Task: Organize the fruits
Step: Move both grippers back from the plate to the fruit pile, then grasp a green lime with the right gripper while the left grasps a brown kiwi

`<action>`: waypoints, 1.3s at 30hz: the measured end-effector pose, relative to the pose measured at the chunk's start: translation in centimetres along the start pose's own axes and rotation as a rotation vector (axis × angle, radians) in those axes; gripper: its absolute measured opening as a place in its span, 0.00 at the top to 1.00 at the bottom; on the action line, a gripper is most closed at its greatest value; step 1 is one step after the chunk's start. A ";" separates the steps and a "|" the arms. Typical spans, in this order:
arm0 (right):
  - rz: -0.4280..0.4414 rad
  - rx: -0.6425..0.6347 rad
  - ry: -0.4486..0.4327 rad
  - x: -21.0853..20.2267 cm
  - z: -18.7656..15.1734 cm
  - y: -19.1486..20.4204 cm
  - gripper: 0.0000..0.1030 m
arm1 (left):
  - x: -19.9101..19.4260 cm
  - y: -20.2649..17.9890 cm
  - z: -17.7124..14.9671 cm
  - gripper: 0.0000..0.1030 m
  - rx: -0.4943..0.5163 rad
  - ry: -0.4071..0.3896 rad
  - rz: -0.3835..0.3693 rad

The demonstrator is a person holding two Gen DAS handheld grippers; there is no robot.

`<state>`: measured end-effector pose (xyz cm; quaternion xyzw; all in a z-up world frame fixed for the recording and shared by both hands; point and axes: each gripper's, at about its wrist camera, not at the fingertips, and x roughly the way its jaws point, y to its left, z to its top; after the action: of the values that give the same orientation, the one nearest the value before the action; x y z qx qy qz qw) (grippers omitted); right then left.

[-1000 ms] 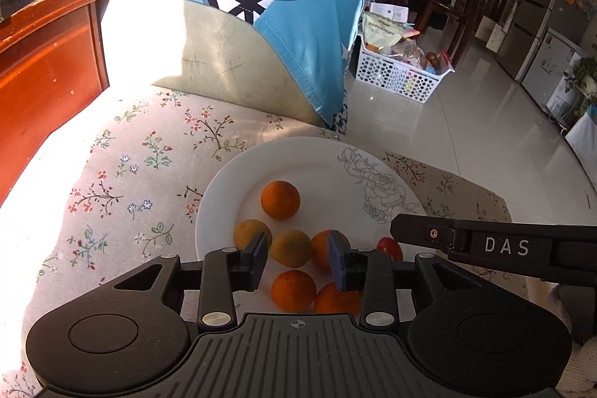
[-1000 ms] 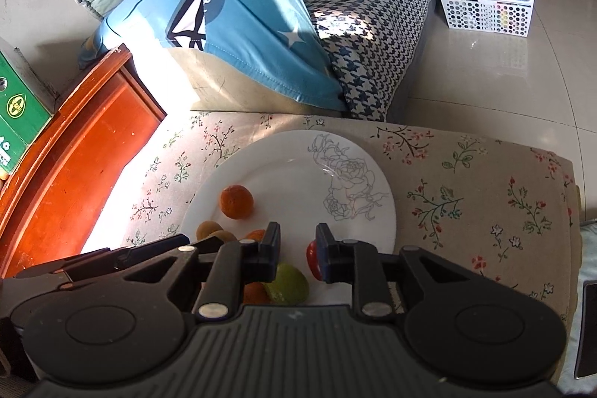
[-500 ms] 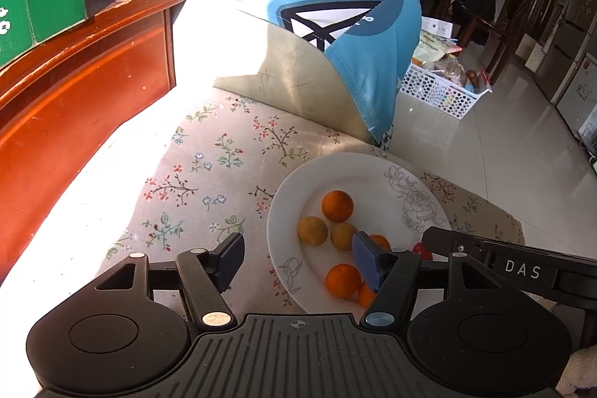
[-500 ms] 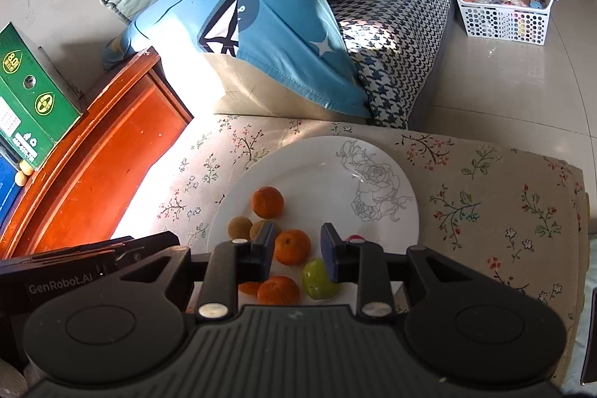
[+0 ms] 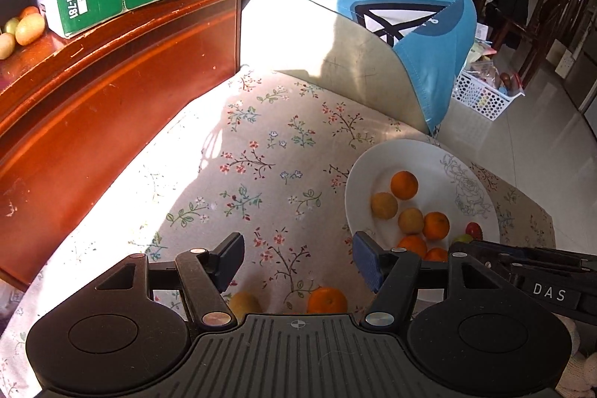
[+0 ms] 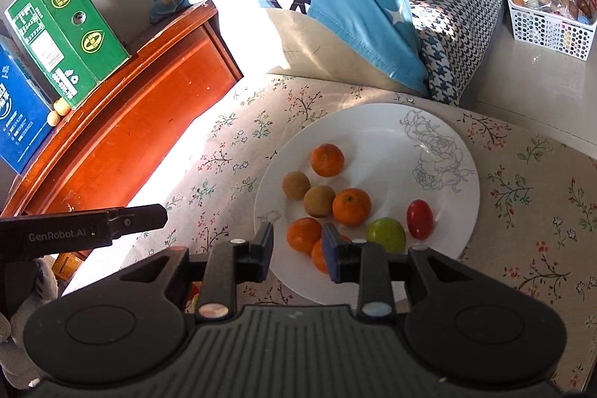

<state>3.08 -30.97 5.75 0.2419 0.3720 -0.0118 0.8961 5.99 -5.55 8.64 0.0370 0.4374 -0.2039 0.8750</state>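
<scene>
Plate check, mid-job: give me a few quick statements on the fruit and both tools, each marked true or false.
1. The white plate holds one green fruit and one small red fruit. True.
2. The left tool is shut on an orange. False: it is open and holds nothing.
3. An orange lies on the floral cloth, off the plate. True.
4. The right tool is over the bare floor. False: it is over the plate's near edge.
</scene>
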 end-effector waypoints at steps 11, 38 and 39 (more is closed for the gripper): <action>0.118 -0.163 0.120 2.1 -3.4 4.3 0.66 | 2.3 2.9 -2.5 0.38 -0.049 0.101 0.073; 0.054 -0.320 0.176 5.6 -5.9 8.5 0.56 | 4.9 3.8 -4.5 0.38 -0.039 0.134 0.042; 0.049 -0.324 0.174 5.7 -5.9 8.6 0.56 | 4.9 3.7 -4.6 0.40 -0.036 0.128 0.044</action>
<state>4.98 -19.86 2.00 0.1034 0.4393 0.0910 0.8877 6.61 -2.64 1.58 0.0437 0.4953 -0.1739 0.8500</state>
